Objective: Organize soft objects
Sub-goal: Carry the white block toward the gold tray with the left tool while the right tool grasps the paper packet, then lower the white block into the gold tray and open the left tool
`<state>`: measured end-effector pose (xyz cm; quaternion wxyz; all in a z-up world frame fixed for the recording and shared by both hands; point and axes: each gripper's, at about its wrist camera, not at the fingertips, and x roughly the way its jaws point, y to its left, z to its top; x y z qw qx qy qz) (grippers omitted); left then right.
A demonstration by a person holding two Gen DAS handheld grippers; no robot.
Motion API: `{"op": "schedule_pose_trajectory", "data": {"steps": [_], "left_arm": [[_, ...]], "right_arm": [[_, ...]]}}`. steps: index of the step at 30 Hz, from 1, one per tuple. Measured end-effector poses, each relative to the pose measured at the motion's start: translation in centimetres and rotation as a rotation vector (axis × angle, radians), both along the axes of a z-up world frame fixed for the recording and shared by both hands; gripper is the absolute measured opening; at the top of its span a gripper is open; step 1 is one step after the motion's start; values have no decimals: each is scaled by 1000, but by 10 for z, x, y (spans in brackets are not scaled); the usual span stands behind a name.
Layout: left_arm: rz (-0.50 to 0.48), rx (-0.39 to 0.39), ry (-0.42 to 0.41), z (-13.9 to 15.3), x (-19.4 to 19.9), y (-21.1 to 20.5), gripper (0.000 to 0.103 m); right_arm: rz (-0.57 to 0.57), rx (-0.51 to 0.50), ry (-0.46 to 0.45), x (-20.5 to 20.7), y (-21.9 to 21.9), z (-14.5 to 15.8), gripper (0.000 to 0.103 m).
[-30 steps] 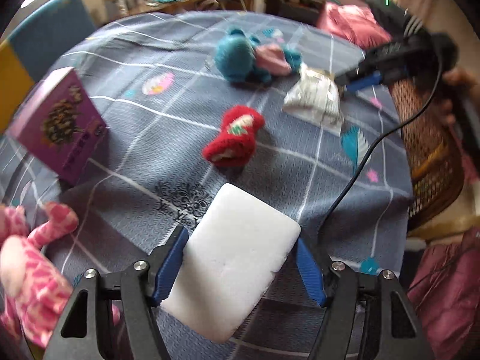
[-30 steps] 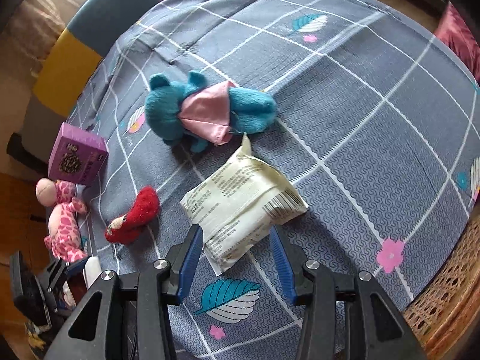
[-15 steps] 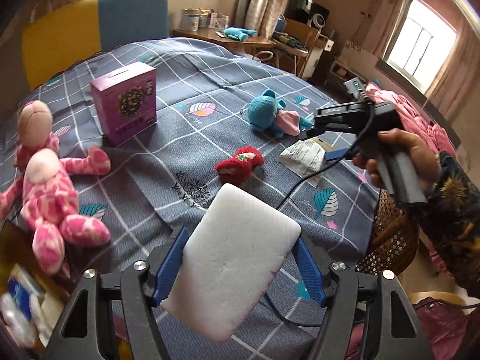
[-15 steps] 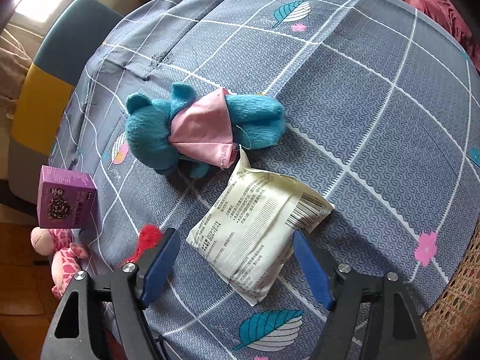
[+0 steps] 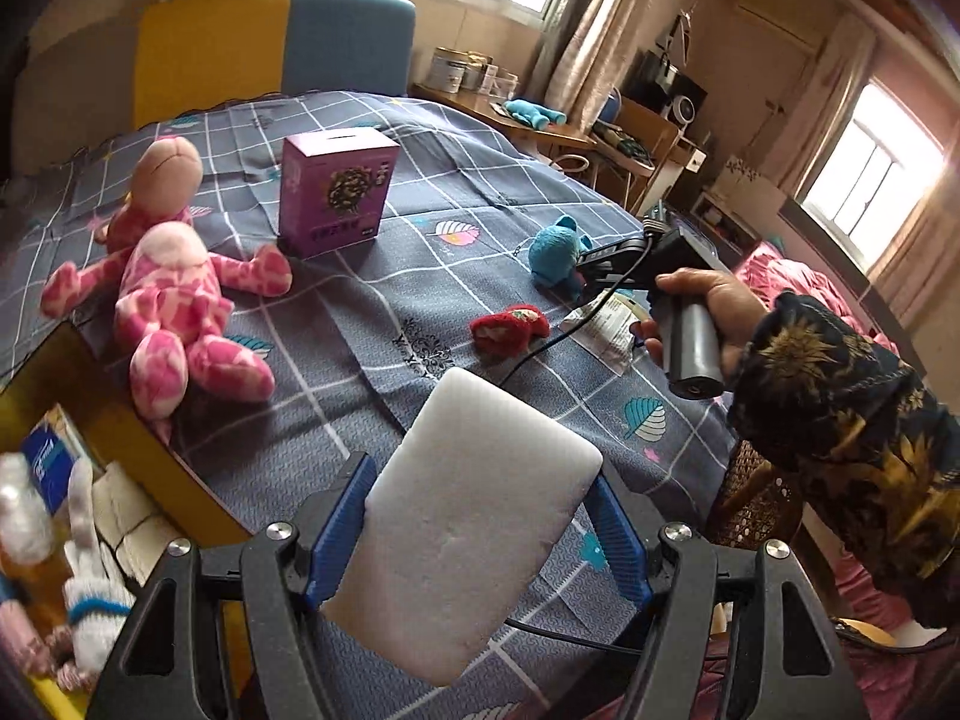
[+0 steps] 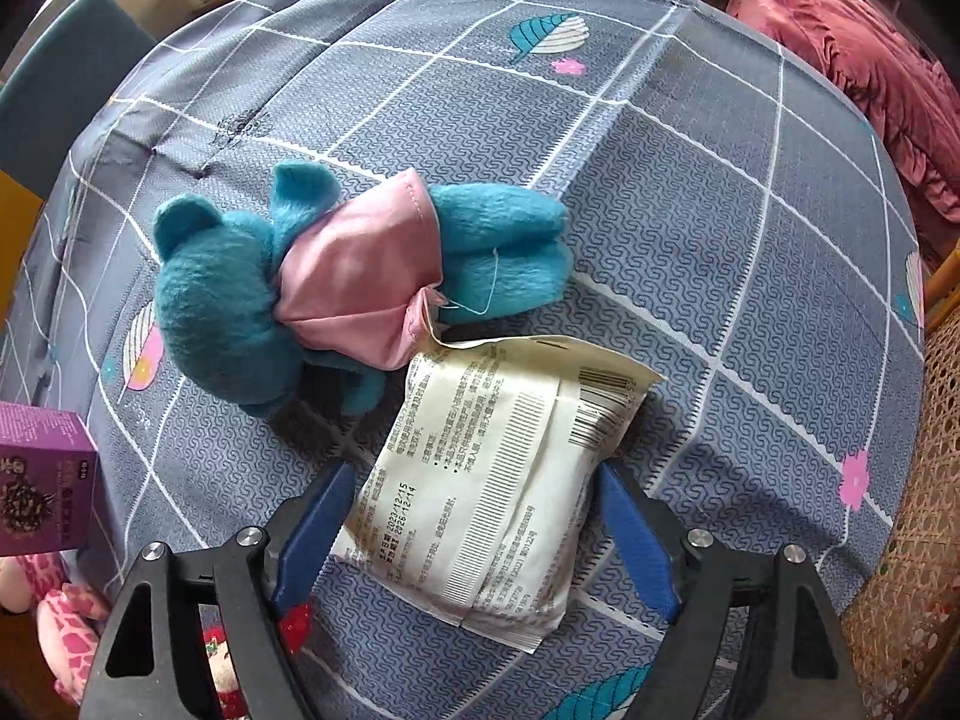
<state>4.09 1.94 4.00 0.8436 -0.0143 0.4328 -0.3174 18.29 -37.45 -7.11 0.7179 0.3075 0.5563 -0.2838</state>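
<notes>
Left gripper (image 5: pixel 480 531) is clenching our sponge (image 5: pixel 465 525); right gripper (image 6: pixel 477 531) is straddling the packet (image 6: pixel 504 480), jaws apart, risking snagging the bear (image 6: pixel 336 282).

Right claw (image 6: pixel 474 516) spread wide, blue fingers (image 6: pixel 315 531) either side of cream snack packet (image 6: pixel 504 480); left pad just beside the packet's edge, right pad near its barcode corner, contact unclear. Packet lies flat on the grey checked cloth (image 6: pixel 690 192) covering the counter, printed side up, barcode toward the right. Teal plush bear (image 6: pixel 240 294) in pink dress (image 6: pixel 360 264) lies on its side just behind the packet, head to the left, dress hem touching the packet's top corner. Purple box (image 6: pixel 45 480) at the counter's left edge. Pink spotted plush (image 6: pixel 66 630) at lower left, partly cut off. Red plush bit (image 6: pixel 294 624) shows behind the left finger. Wicker chair (image 6: pixel 912 540) off the right edge.
</notes>
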Motion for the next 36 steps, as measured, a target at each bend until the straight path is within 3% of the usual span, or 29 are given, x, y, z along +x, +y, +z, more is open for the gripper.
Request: {"op": "schedule_pose_trajectory", "data": {"steps": [6,12,16,23,28,36], "left_arm": [[91,-11,-4,1,-10,20,71],[248,64,-42,0,-11,37,71],[335,110,-86,1,-17,43,71],[416,132,-99,1,-27,49,71],[458,160,-103,0,-34,51,71],[552,167,-74,-7,-42,79,71]], "right_arm": [[196,-91,13,6,22,4,69],[476,-92,-37,-16,57,7,67],[621,-164,-37,-34,81,1,67],[634,-138,-59,-44,72,-8,72],[666,-176,-60,-45,80,-9,74],[707,-208,-69,-52,91,-10,68]]}}
